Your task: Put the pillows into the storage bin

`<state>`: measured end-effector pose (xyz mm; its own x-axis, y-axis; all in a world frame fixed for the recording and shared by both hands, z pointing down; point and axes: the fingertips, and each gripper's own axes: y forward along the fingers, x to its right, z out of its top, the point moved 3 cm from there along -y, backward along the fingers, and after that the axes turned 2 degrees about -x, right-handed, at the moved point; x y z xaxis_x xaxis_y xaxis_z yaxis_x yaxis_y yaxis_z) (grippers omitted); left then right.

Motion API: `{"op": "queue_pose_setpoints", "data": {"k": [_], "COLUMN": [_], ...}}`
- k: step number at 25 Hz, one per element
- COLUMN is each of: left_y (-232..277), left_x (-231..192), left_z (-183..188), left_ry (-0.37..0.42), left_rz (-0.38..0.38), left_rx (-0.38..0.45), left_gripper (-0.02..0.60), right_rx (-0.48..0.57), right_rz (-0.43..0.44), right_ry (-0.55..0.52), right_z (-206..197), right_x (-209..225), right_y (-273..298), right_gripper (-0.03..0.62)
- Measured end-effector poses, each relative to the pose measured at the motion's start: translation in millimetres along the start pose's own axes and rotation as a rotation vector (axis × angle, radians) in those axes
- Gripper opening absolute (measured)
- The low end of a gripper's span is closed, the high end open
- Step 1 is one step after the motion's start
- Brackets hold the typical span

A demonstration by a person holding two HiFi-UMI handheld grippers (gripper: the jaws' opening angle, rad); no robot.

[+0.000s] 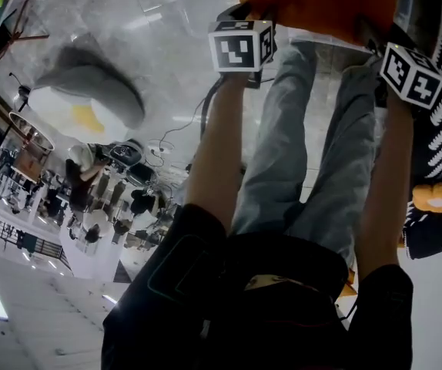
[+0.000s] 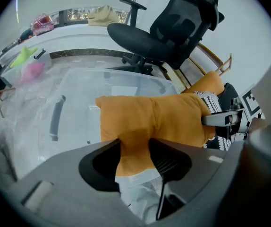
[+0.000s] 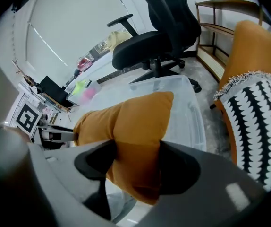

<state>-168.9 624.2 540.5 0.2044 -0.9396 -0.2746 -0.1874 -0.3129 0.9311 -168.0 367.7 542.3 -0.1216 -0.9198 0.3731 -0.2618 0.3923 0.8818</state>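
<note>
Holding one soft orange fabric pillow [image 2: 154, 119] two-handed. The left gripper [image 2: 134, 151] has its jaws pinching a bunched corner. The right gripper [image 3: 135, 162] has its jaws clamped on the opposite end. Cloth bulges betw. the pads on both.

The pillow hangs just above the near side of the clear plastic storage bin [image 2: 79, 91], not touching it as far as I can tell. The bin looks empty thru its walls; can't tell if a lid is on.

Est. progress: early. No pillow stowed yet, first one held over the bin. Left to do: lower + release it into the bin, then the rest.

Outside the bin:
- black-and-white zigzag pillow [image 3: 256, 122] w/ a second orange cushion [image 3: 249, 41] behind it, right of the bin in the right gripper view
- grey-and-white plush pillow w/ yellow patch [image 1: 90, 99], pos. relative to the bin unclear
- black office chair [image 2: 168, 37] beyond the bin
</note>
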Motion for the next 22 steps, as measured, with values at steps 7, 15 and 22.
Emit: {"op": "queue_pose_setpoints", "data": {"k": [7, 15, 22], "left_y": [16.8, 16.8, 12.8], "left_x": [4.9, 55.5, 125.3], "left_z": [-23.0, -20.0, 4.6], "left_ry": [0.029, 0.085, 0.218], "left_rz": [0.024, -0.050, -0.014], "left_rx": [0.005, 0.012, 0.088], "left_gripper": [0.273, 0.167, 0.017], "right_rx": [0.067, 0.072, 0.157], "right_rz": [-0.148, -0.056, -0.031], "right_ry": [0.121, 0.238, 0.329], "right_z": [-13.0, -47.6, -75.2], "right_x": [19.7, 23.8, 42.9], "right_y": [1.3, -19.0, -59.4], "right_gripper": [0.331, 0.326, 0.325]}}
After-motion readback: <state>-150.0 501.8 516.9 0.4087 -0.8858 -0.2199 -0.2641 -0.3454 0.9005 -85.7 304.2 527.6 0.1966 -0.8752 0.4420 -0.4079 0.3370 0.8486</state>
